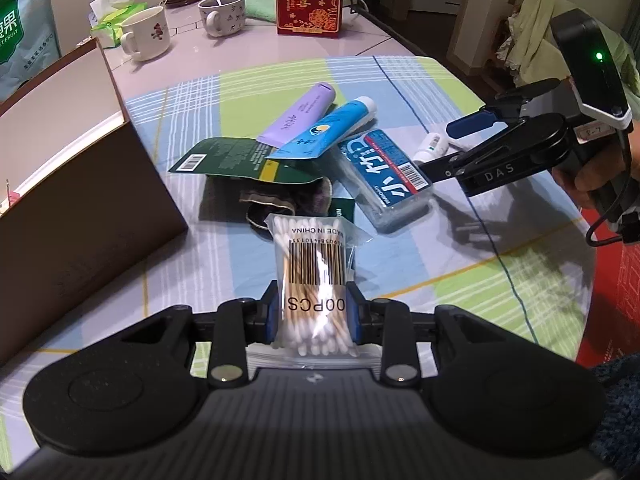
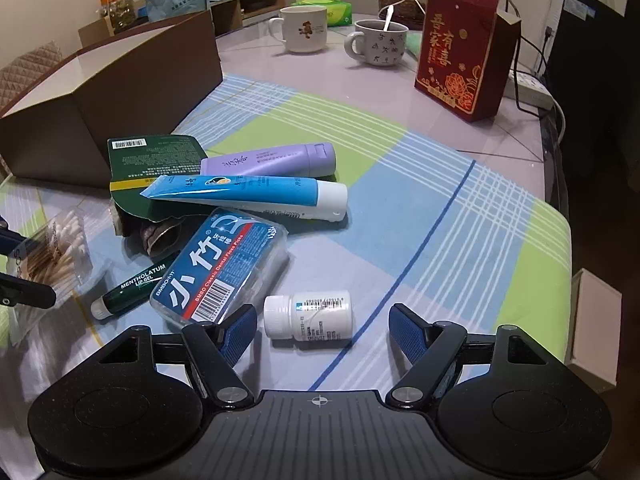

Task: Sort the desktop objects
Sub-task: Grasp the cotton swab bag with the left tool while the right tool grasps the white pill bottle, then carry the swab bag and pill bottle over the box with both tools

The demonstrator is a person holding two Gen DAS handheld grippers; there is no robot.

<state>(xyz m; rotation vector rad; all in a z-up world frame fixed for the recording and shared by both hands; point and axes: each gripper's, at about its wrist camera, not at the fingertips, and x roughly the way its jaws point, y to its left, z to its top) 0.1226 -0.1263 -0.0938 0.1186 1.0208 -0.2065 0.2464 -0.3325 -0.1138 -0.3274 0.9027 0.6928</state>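
Left wrist view: the left gripper (image 1: 312, 312) has its fingers (image 1: 269, 312) clenched on a swab bag (image 1: 314, 276), pinching it from both sides low over the tabletop (image 1: 460, 280). Only this view shows the right gripper (image 1: 444, 148) from outside, held in a hand (image 1: 580, 184) at the far right, with its fingers reaching toward the pile beside the floss box (image 1: 384, 176). The white bottle (image 1: 431, 146) appears here only as a sliver behind those fingers.

Right wrist view: the bottle (image 2: 308, 316) is fully visible, lying on its side on the plaid cloth (image 2: 440, 200), between the spread, released fingers (image 2: 406, 330) of the right gripper (image 2: 322, 330) and nearer the left one; neither touches it. Only this view shows the lip gel (image 2: 132, 288), lying just left of the floss box (image 2: 224, 264), which overlaps the left fingertip. The swab bag (image 2: 52, 256) shows at the left edge.

Surroundings: a blue tube (image 2: 248, 194) lies across a purple tube (image 2: 272, 160) and a green card (image 2: 156, 160). A brown box (image 1: 80, 184) stands open to the left of the pile. Two mugs (image 2: 300, 28), a tissue pack (image 2: 336, 8) and a red carton (image 2: 456, 44) stand well beyond the cloth.
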